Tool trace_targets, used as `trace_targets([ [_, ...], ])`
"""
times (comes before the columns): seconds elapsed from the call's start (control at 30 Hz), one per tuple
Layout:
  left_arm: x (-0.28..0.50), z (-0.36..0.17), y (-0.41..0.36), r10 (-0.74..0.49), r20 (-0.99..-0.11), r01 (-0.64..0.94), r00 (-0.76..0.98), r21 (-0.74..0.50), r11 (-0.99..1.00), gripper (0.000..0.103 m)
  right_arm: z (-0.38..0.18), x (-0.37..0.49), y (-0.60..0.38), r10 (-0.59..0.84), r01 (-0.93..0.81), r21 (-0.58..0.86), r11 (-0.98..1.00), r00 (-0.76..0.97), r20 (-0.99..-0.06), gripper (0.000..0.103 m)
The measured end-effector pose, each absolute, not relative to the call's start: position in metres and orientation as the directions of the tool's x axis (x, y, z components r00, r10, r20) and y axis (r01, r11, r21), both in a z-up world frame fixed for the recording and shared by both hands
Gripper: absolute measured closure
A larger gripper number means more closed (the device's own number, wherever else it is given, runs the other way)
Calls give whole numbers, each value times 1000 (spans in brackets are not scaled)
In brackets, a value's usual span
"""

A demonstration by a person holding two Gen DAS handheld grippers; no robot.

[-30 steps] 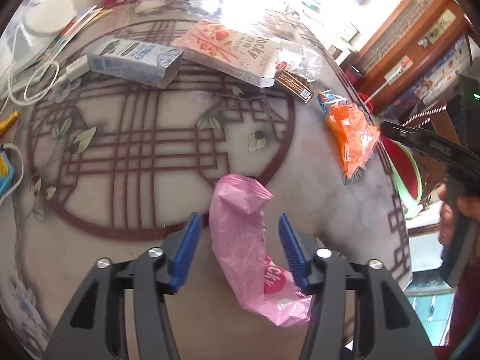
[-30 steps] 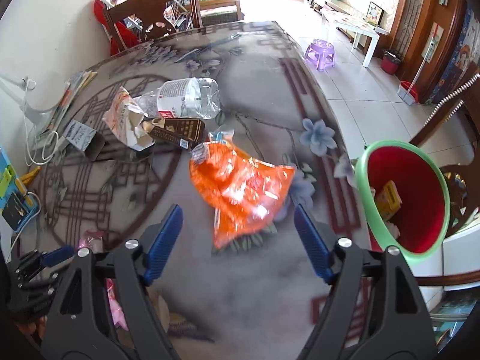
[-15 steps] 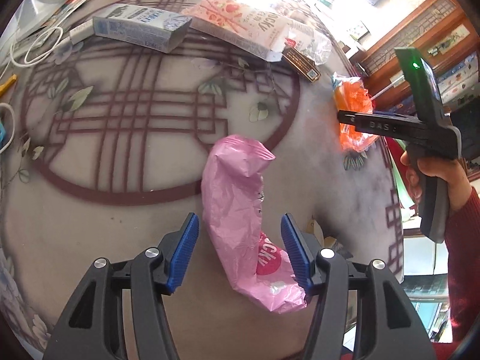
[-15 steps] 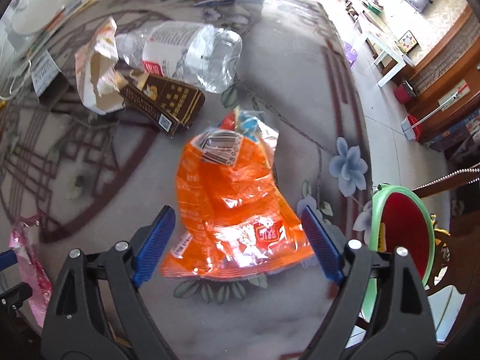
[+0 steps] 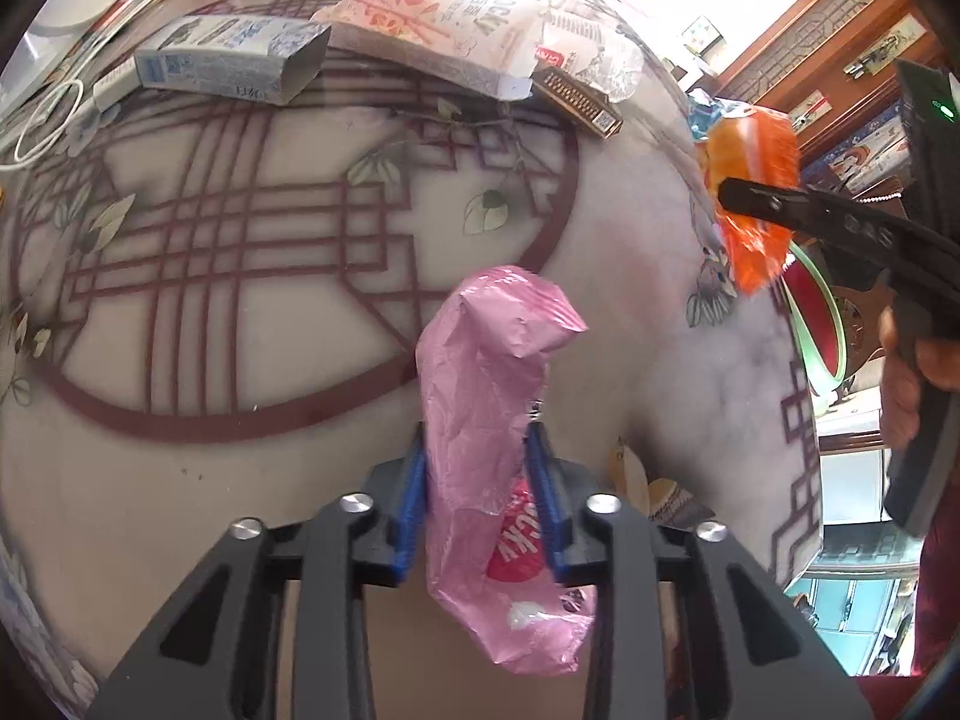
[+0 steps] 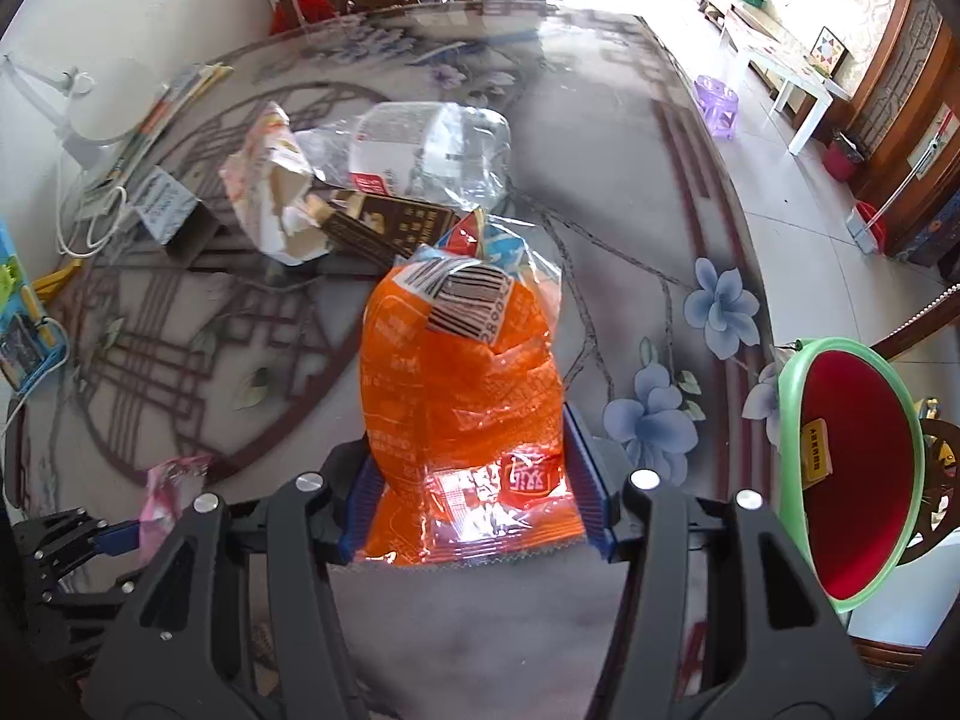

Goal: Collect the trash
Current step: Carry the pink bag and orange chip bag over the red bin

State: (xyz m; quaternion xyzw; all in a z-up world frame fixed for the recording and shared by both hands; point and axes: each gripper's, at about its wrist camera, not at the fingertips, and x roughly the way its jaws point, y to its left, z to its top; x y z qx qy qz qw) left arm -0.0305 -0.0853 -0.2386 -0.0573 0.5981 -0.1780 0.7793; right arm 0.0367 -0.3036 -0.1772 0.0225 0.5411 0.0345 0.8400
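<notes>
Across the table (image 6: 600,138), a glass top over a lattice-and-flower print, litter lies scattered so it can be picked off piece by piece. Off the table's right edge stands a red bin (image 6: 852,480) with a green rim, a yellow scrap already inside; it sits low beside the table, likely so trash can be dropped straight in.

At the far side a crushed clear bottle (image 6: 432,144) lies on its side, touching a torn snack box (image 6: 270,192) and a brown carton (image 6: 390,222). A blue-and-white carton (image 5: 228,60) lies apart to the left.

Nearer, the right gripper (image 6: 474,474) has an orange bag (image 6: 462,384) between its blue pads. Its jaws are closing, and both pads already meet the bag's sides near its lower seam, which bulges the film upward. From the left view the bag looks raised off the glass, hanging from the black fingers.

The left gripper (image 5: 480,480) is clamped tight on a pink wrapper (image 5: 486,396), pinching it across its middle so both ends stick out: the crumpled top ahead, the printed end back toward the camera. Gripping mid-length probably keeps so limp a thing from slipping. Whether the wrapper has left the table I cannot tell.

Both pieces, I judge, go to the bin next.
</notes>
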Motion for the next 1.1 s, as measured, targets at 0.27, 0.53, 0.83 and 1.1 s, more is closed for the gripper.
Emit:
trace_targets([
  [0.27,-22,-213,-88,-342,-887,203,311,-290,935,77,-158,5,-309,158,6,180,984,456,-876,50],
  [0.53,-5,-187,-98,-342,-857,188,385,-290,938,77,-144,-8,-309,100,-25,101,995,490,-866,50],
  [0.83,8,-171,-124,-339,-840,190,423,-284,940,77,-141,-12,-332,108,-13,118,993,498,-860,49],
  [1.1,7,-170,-154,-343,-842,210,416,-278,937,77,-145,-18,-365,107,22,136,990,495,-862,49],
])
